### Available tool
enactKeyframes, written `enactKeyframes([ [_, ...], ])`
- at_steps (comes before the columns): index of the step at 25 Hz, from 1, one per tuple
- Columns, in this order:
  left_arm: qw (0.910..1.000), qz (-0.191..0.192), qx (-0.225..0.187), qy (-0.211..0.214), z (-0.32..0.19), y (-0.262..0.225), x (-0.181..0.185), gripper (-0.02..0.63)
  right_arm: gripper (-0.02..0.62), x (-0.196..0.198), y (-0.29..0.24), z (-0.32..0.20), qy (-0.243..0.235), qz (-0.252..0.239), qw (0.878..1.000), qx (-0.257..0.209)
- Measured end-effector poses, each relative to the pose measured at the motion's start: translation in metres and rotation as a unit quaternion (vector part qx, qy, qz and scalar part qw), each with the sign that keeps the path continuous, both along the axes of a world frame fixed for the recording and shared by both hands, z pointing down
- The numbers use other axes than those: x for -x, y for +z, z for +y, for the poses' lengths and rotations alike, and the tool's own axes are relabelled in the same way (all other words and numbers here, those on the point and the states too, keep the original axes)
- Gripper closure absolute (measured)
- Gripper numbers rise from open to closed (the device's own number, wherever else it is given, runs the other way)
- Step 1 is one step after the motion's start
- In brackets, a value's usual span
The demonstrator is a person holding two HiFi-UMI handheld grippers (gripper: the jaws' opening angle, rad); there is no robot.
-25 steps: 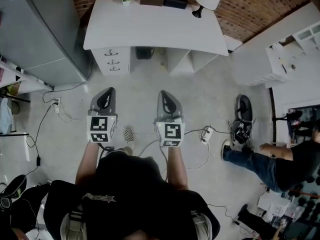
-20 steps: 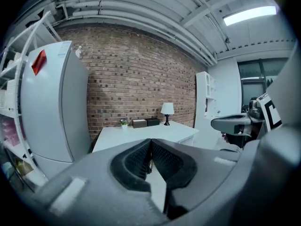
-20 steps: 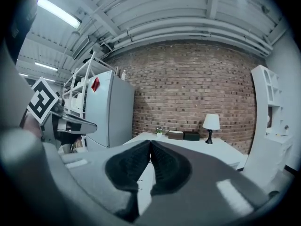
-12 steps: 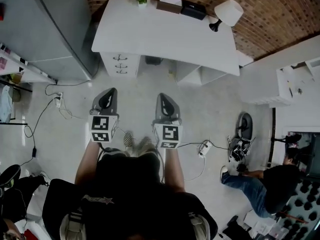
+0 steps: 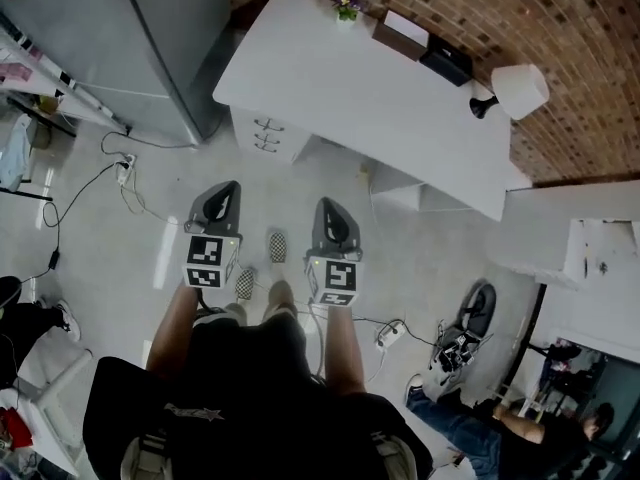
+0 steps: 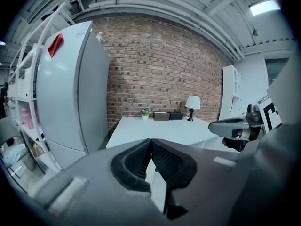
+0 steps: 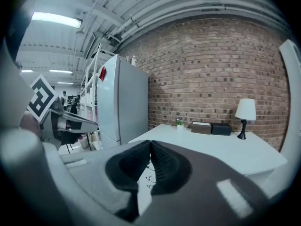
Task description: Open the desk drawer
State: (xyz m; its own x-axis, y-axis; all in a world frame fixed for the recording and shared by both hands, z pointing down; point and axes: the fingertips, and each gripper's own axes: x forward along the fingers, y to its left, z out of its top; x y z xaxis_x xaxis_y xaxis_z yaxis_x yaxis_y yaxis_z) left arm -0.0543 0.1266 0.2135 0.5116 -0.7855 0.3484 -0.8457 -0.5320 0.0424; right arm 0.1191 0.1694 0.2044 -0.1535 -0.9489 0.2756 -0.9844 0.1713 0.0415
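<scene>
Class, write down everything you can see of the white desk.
The desk is white and matte, with a broad rectangular top. Its drawer stack at one end has three dark handles, all shut. It stands against the brick wall; a plant, a brown box, a black box and a lamp line its back edge.

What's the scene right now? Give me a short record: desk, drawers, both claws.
desk: white desk against the brick wall
drawers: drawer stack under the desk's end nearest the fridge, three handles, all shut
left: left claw shut, empty, short of the desk
right: right claw shut, empty, short of the desk
on desk: lamp, small plant, two boxes
</scene>
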Motion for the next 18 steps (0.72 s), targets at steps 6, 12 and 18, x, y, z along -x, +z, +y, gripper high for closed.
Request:
enactKeyframes([
  [6,0.9983,0.002,0.033,-0.047,-0.051,0.044,-0.008,0.595,0.591,-0.010,0.052,-0.063,-0.041,-0.004,0.998,0.044],
  [12,0.9965,0.006,0.044,-0.072,-0.089,0.090,-0.019,0.595,0.591,-0.022,0.106,-0.113,-0.064,-0.003,0.995,0.077],
  [18,0.9932,0.010,0.066,-0.095,-0.113,0.155,-0.013,0.595,0.591,-0.026,0.171,-0.147,-0.076,0.004,0.992,0.100],
])
